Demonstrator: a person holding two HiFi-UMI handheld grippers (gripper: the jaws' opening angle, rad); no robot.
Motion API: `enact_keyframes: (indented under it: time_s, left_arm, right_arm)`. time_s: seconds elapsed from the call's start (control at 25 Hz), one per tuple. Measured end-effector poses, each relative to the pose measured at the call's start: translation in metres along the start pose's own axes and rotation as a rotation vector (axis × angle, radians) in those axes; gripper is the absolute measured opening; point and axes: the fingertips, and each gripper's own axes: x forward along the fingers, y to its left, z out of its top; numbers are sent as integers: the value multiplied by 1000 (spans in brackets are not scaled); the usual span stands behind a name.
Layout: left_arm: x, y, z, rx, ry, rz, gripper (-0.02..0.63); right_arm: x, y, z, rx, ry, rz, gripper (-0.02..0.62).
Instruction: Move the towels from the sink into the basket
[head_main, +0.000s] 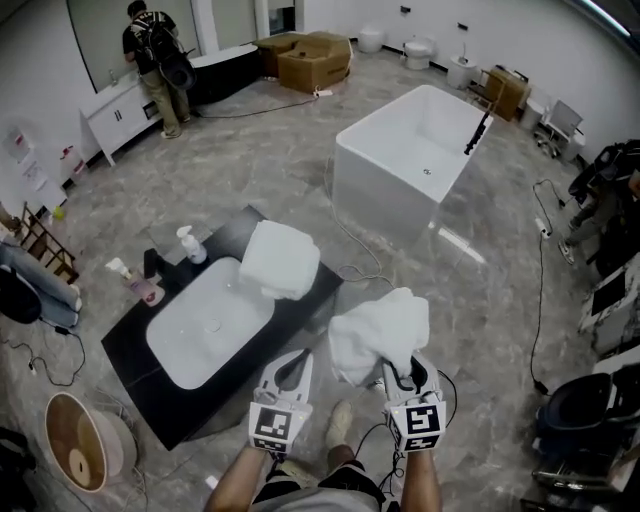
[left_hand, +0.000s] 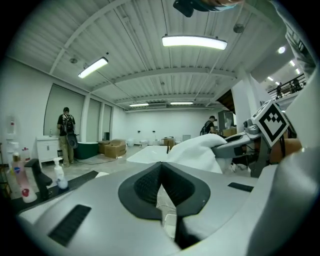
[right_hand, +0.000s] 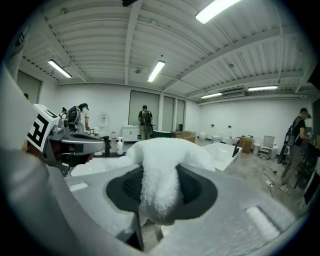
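The right gripper was clamped on a white towel. In the right gripper view a thick fold of terry cloth ran down between the two dark pads and filled the gap, while the rest of the towel bunched up above the jaws. From the head view this towel hung over the grey floor, just beside the near right corner of the black worktop and clear of the white sink.

The left gripper was held beside it, near the worktop's front edge. Its jaws were together with nothing between them (its own view showed the pads meeting along a thin seam).

A second towel, folded into a neat white block, lay at the far right corner of the sink, partly on the basin rim and partly on the worktop. Two pump bottles stood on the worktop behind the sink, beside a dark tap.

The basket, round and tan, sat on the floor off the left end of the worktop, well apart from both grippers and from the held towel. Nothing could be made out inside it.

Further off stood a white rectangular bathtub, and a person with a backpack stood at a white cabinet by the far wall.
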Motion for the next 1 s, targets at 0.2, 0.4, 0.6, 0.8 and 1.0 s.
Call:
enact_keyframes:
  time_s: [0.2, 0.4, 0.6, 0.8, 1.0]
  left_arm:
    - [68, -23, -12, 0, 29, -80, 8]
    - [127, -38, -38, -19, 75, -122, 8]
    - [184, -54, -71, -18, 125, -165, 8]
    - [244, -62, -117, -52, 173, -191, 8]
    - [299, -71, -179, -29, 230, -204, 8]
  right_arm:
    - [17, -59, -32, 38, 40, -71, 137]
    - [40, -106, -70, 63, 79, -126, 137]
    - [68, -145, -113, 99, 116, -147, 137]
    - [102, -176, -172, 145, 158, -154, 137]
    - [133, -203, -245, 188, 210, -174, 138]
